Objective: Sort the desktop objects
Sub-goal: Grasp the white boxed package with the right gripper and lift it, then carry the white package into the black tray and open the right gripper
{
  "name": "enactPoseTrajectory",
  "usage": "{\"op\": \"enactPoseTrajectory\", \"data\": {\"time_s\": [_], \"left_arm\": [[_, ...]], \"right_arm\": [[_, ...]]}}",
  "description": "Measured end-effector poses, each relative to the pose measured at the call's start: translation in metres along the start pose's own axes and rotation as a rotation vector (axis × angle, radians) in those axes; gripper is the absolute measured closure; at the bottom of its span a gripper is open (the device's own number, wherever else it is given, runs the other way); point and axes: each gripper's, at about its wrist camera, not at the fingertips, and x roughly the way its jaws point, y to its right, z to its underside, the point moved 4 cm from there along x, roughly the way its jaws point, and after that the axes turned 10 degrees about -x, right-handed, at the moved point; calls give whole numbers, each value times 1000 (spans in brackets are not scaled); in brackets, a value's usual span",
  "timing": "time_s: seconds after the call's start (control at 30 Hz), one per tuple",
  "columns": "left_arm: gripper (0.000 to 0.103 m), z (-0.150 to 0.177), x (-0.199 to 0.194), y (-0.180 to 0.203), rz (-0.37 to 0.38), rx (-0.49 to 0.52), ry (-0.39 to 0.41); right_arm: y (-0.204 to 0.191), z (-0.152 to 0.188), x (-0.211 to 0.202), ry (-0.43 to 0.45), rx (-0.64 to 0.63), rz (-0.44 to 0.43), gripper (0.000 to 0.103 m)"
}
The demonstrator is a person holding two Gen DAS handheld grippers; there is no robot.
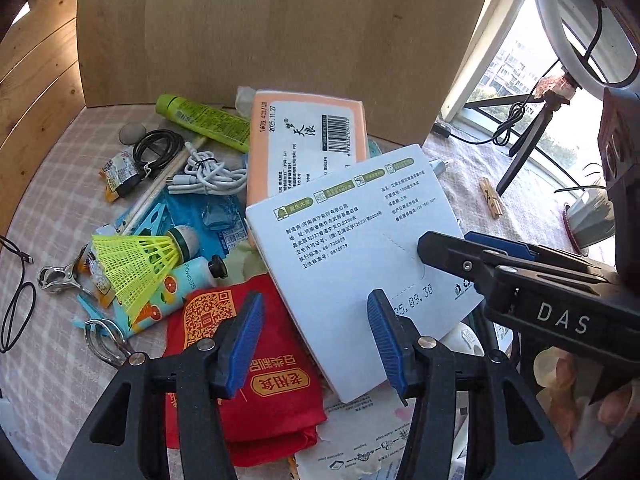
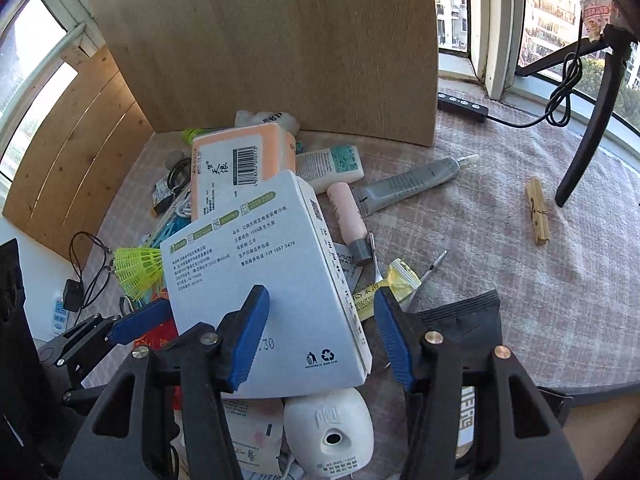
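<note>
a white box [image 1: 360,248] is seen tilted on top of a pile of small things on the tabletop [image 2: 540,280]. it is gripped at its near edges by both claws: the left claw [image 1: 316,340] is closed on one corner, and the right claw [image 2: 322,338] is closed on the other.

A: Centre item?
B: White rectangular cardboard box [image 2: 264,280] with green labels, tilted atop the clutter, its lower corner between the blue pads of the right tool [image 2: 320,340]; whether either pad presses on it is unclear.

A: Behind it?
B: Orange plastic-wrapped tissue pack [image 2: 240,160].

A: Left?
B: Yellow-green plastic shuttlecock [image 2: 138,270]; the left tool [image 2: 132,326] beside the box.

A: Right?
B: Grey squeeze tube [image 2: 408,184]; wooden clothespin [image 2: 538,212] well apart on the checked counter [image 2: 520,280].
</note>
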Motion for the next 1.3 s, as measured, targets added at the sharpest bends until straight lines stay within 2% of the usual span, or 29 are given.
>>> {"op": "enactPoseTrajectory", "data": {"time_s": [0.33,0.57,0.7,0.97,1.3], "left_arm": [[53,4,-4,1,64,-15,-28],[52,4,-45,18,69,39,48],[53,8,-72,33,99,84,93],[52,44,-90,81,180,177,83],[53,109,-94,176,277,377,9]], "right_arm": [[-11,8,-6,7,24,-3,49],[-12,17,-45,71,63,-26,49],[-8,27,-73,119,75,-19,49],[23,78,-125,157,138,44,49],[87,166,-185,182,329,139,49]]}}
